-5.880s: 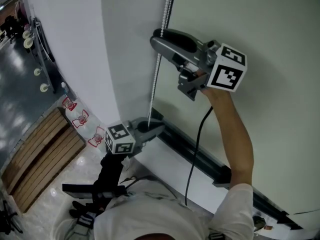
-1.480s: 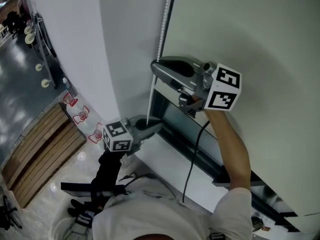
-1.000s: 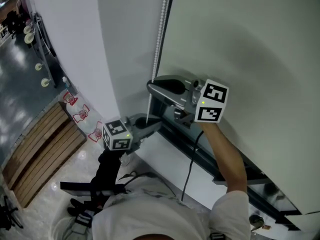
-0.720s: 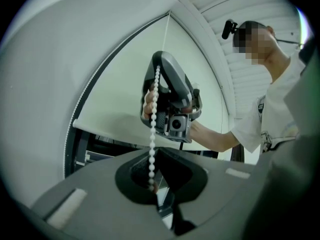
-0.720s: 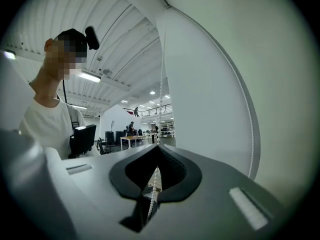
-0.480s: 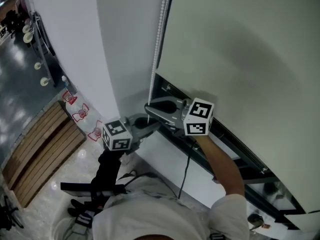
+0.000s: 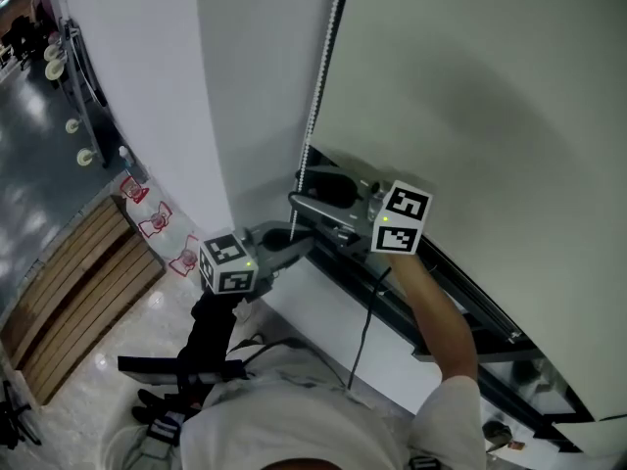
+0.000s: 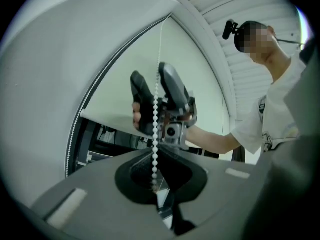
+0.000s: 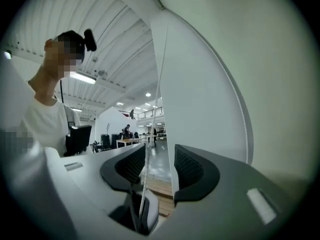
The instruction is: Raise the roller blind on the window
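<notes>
White bead chain (image 7: 314, 106) hangs vertically along the left edge of the roller blind (image 7: 470, 86), clamped in the left claw (image 7: 297, 244). Directly above it, the right claw (image 7: 300, 200) has just been opened, the chain left loose between its jaws.

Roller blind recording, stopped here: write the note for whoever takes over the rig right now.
Left gripper: shut on the bead chain, low down, pointing level.
Right gripper: open. Its jaws have just been opening, and the chain runs between them with the pads off it. It sits just above the left one.
Roller blind: bottom edge lifted, a strip of window uncovered, the rest covered.
Done: a first stretch of raising.
Left: probably grip higher with the right, pull down, and repeat until the blind is up.
</notes>
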### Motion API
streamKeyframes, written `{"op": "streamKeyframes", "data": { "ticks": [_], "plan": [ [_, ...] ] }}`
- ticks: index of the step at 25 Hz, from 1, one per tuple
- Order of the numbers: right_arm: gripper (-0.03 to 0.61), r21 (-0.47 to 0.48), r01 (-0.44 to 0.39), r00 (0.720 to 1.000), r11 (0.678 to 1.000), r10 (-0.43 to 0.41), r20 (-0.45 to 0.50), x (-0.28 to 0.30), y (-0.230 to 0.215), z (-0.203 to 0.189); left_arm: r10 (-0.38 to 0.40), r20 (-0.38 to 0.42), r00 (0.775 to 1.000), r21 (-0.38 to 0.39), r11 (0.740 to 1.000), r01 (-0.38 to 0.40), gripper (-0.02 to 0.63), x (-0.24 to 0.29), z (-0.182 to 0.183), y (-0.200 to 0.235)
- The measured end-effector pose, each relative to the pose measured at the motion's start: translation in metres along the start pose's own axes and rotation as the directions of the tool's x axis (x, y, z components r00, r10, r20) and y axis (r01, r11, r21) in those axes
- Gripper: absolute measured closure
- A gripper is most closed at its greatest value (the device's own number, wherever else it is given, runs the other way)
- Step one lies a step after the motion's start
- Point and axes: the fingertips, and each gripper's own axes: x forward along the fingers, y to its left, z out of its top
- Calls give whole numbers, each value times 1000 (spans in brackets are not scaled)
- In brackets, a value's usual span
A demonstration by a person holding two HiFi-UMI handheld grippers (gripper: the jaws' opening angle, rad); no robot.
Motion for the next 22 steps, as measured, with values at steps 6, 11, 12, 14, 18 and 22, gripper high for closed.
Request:
{"op": "streamKeyframes", "data": {
  "ticks": [6, 11, 12, 14, 18, 22],
  "plan": [
    [400, -114, -16, 988, 993, 33, 152, 6, -1, 117, 1, -1, 1000, 1, 1000, -1, 615, 2, -1, 1],
    [402, -219, -11, 972, 976, 62, 225, 13, 4, 194, -3, -2, 1000, 4, 1000, 3, 615, 3, -1, 0],
    [415, -235, -12, 972, 972, 67, 227, 14, 6, 204, -4, -2, 1000, 5, 1000, 4, 615, 3, 0, 0],
    [483, -259, -14, 971, 966, 75, 228, 14, 10, 218, -5, 0, 1000, 8, 1000, 5, 615, 3, 1, -1],
    [551, -266, 1, 966, 964, 69, 251, 10, 15, 229, -3, 3, 1000, 10, 1000, 3, 615, 2, 3, 0],
    [546, -266, 5, 964, 964, 66, 258, 9, 15, 227, -4, 1, 1000, 10, 1000, 4, 615, 2, 2, 0]
  ]
}}
